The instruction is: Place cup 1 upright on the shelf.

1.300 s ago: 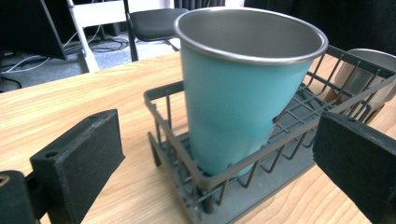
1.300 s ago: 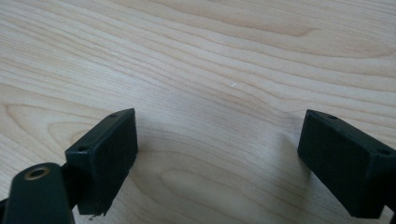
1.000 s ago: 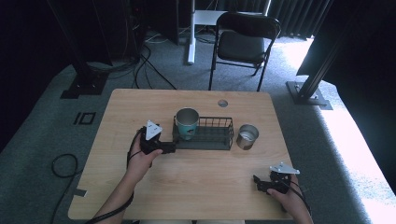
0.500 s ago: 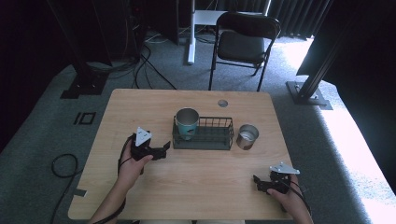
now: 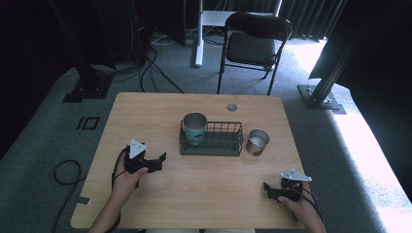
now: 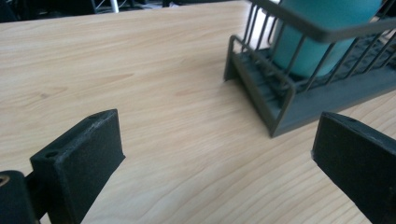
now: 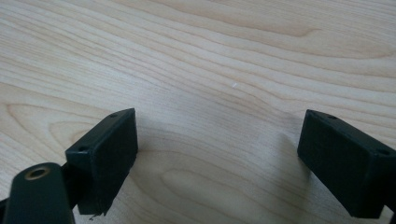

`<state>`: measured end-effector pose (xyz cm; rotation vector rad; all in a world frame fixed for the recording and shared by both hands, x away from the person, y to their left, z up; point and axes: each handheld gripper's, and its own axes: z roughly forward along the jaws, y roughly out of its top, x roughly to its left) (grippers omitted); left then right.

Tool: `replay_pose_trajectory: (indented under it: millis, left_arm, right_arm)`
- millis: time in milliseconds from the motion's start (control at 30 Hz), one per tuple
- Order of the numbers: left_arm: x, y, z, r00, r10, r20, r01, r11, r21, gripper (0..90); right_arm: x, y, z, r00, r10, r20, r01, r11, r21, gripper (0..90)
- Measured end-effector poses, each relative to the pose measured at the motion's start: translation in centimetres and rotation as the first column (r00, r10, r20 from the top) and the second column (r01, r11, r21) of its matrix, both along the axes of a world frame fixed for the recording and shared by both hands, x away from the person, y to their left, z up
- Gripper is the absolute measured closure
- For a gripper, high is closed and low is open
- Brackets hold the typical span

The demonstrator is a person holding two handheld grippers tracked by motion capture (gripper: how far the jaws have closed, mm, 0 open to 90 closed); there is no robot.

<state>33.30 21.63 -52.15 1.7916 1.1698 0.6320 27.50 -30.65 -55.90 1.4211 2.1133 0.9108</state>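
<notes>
A teal cup (image 5: 194, 127) with a metal rim stands in the left end of a dark wire basket (image 5: 218, 144) at the table's middle. A bare metal cup (image 5: 256, 141) stands on the table just right of the basket. My left gripper (image 5: 160, 161) sits low at the left, open, jaws aimed at the basket's left end with a gap between. The left gripper view has the basket (image 6: 280, 100) and the teal cup (image 6: 322, 32) ahead. My right gripper (image 5: 268, 189) rests near the front right edge, open over bare wood.
The wooden table (image 5: 155, 111) has a round cable hole (image 5: 231, 107) at its back edge. A black folding chair (image 5: 255, 43) stands beyond the table. Cables lie on the grey floor at the left (image 5: 68, 170).
My left gripper has drawn back from the teal cup, moving left and toward the front of the table, with nothing in it. The right gripper has stayed put.
</notes>
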Motion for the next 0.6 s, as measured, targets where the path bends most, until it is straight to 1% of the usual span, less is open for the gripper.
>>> replay_pose_trajectory:
  millis: [200,333,433,600]
  left_arm:
    - [-0.9,1.6,-0.4,0.9998,0.014,-0.017,-0.014,0.9999,0.007,2.6]
    - [-1.3,2.3,-0.8,0.9992,0.019,-0.035,-0.018,0.9997,0.014,2.6]
    - [-1.7,2.8,-1.0,0.9987,0.019,-0.046,-0.018,0.9998,0.011,2.6]
    - [-2.3,3.7,-1.2,0.9977,0.034,-0.058,-0.033,0.9994,0.009,2.6]
  right_arm:
    - [0.0,0.0,0.0,1.0000,0.003,0.001,-0.003,1.000,-0.001,11.7]
    - [0.0,0.0,0.0,1.0000,0.004,0.001,-0.004,1.000,-0.001,11.7]
    - [0.0,0.0,0.0,1.0000,0.004,0.001,-0.004,1.000,-0.001,11.7]
    - [0.0,0.0,0.0,1.0000,0.004,0.001,-0.004,1.000,-0.001,11.7]
